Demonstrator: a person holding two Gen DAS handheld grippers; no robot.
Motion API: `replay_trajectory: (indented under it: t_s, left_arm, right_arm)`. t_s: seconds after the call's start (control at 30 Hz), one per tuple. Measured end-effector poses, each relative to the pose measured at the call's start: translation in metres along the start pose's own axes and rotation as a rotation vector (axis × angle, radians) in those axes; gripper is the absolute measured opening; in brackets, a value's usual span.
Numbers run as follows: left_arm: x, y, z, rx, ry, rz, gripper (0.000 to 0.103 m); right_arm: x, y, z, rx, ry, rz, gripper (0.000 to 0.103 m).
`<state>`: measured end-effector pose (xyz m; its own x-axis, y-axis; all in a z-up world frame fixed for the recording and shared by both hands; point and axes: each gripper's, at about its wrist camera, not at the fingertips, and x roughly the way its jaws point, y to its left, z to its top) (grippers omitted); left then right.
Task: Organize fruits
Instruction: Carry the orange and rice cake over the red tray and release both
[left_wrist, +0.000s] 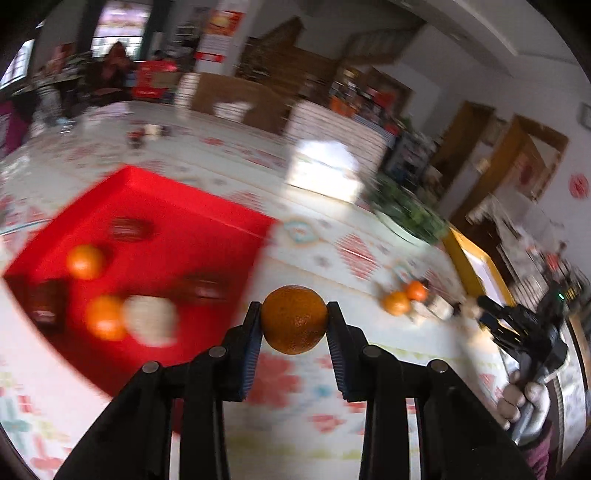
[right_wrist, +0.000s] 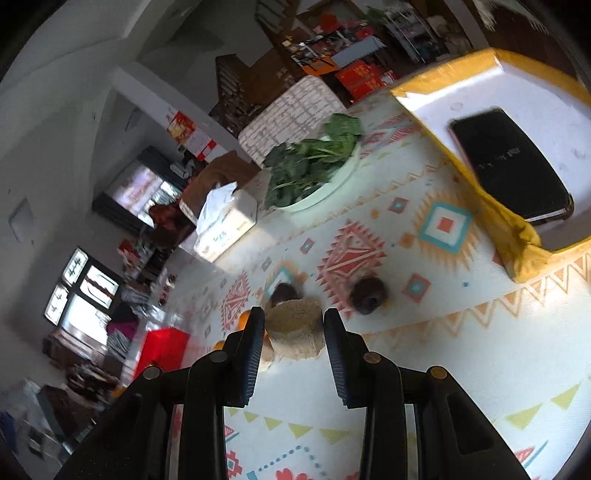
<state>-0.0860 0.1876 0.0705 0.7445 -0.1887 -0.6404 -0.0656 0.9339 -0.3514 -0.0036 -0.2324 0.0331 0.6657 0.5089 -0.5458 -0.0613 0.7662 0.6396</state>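
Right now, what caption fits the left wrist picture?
Left gripper holds an orange above the table, beside the red tray.

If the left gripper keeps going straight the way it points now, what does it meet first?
Probably bare patterned tablecloth: the left gripper, shut on an orange, aims between the red tray and the loose oranges. Depth is unclear through motion blur.

Red tray (left_wrist: 155, 206): smeared by motion, so I cannot name its dark contents or the pale lump (left_wrist: 149, 320). My right hand (left_wrist: 517, 400): cut off at the frame edge.
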Motion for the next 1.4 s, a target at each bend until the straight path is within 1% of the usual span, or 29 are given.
replay_trajectory:
  t_s: [0.07, 0.13, 0.2, 0.27, 0.33, 0.43, 0.6, 0.67, 0.73, 0.8, 0.9, 1.0, 1.13, 1.2, 1.23, 1.27, 1.3, 1.4]
  left_arm:
    - [-0.011, 0.026, 0.003, -0.027, -0.029, 0.060, 0.033]
    - [-0.018, 0.049, 0.003, -0.059, -0.045, 0.101, 0.033]
    - [-0.022, 0.068, 0.002, -0.092, -0.051, 0.122, 0.033]
    - [-0.024, 0.086, 0.001, -0.126, -0.052, 0.131, 0.033]
    - [-0.025, 0.098, 0.000, -0.142, -0.051, 0.140, 0.033]
    - [-0.025, 0.114, 0.000, -0.161, -0.052, 0.152, 0.033]
    - [-0.019, 0.133, 0.008, -0.164, -0.049, 0.173, 0.033]
    - [-0.016, 0.141, 0.012, -0.167, -0.049, 0.178, 0.033]
    - [-0.013, 0.147, 0.016, -0.176, -0.045, 0.177, 0.033]
    - [-0.010, 0.153, 0.017, -0.186, -0.039, 0.171, 0.033]
    - [-0.006, 0.158, 0.016, -0.189, -0.023, 0.159, 0.033]
    - [-0.007, 0.159, 0.015, -0.180, -0.021, 0.151, 0.033]
    - [-0.009, 0.160, 0.015, -0.189, -0.018, 0.131, 0.033]
    - [-0.010, 0.161, 0.015, -0.195, -0.019, 0.117, 0.038]
    - [-0.011, 0.161, 0.016, -0.200, -0.021, 0.110, 0.043]
    - [-0.012, 0.161, 0.016, -0.200, -0.024, 0.107, 0.046]
    - [-0.014, 0.160, 0.016, -0.197, -0.027, 0.105, 0.047]
    - [-0.021, 0.156, 0.017, -0.197, -0.031, 0.096, 0.053]
  right_arm:
    - [0.004, 0.020, -0.007, -0.033, 0.019, 0.000, 0.037]
    - [0.011, 0.046, -0.015, -0.075, 0.048, 0.019, 0.037]
    - [0.022, 0.080, -0.025, -0.135, 0.079, 0.028, 0.037]
    - [0.034, 0.110, -0.034, -0.184, 0.110, 0.054, 0.037]
    - [0.051, 0.146, -0.047, -0.243, 0.153, 0.080, 0.037]
    - [0.080, 0.188, -0.068, -0.310, 0.223, 0.115, 0.037]
    - [0.121, 0.244, -0.104, -0.389, 0.314, 0.152, 0.037]
    - [0.138, 0.261, -0.111, -0.417, 0.335, 0.157, 0.037]
    - [0.149, 0.273, -0.119, -0.440, 0.350, 0.155, 0.037]
    - [0.169, 0.288, -0.124, -0.460, 0.374, 0.146, 0.037]
    - [0.197, 0.300, -0.130, -0.472, 0.412, 0.124, 0.037]
    - [0.217, 0.307, -0.138, -0.483, 0.432, 0.097, 0.037]
    - [0.231, 0.310, -0.139, -0.469, 0.438, 0.084, 0.037]
    - [0.234, 0.312, -0.138, -0.448, 0.438, 0.091, 0.041]
    - [0.235, 0.313, -0.138, -0.442, 0.437, 0.097, 0.043]
    - [0.234, 0.314, -0.136, -0.440, 0.430, 0.100, 0.049]
    - [0.232, 0.316, -0.135, -0.444, 0.418, 0.099, 0.054]
    - [0.223, 0.316, -0.128, -0.446, 0.392, 0.102, 0.055]
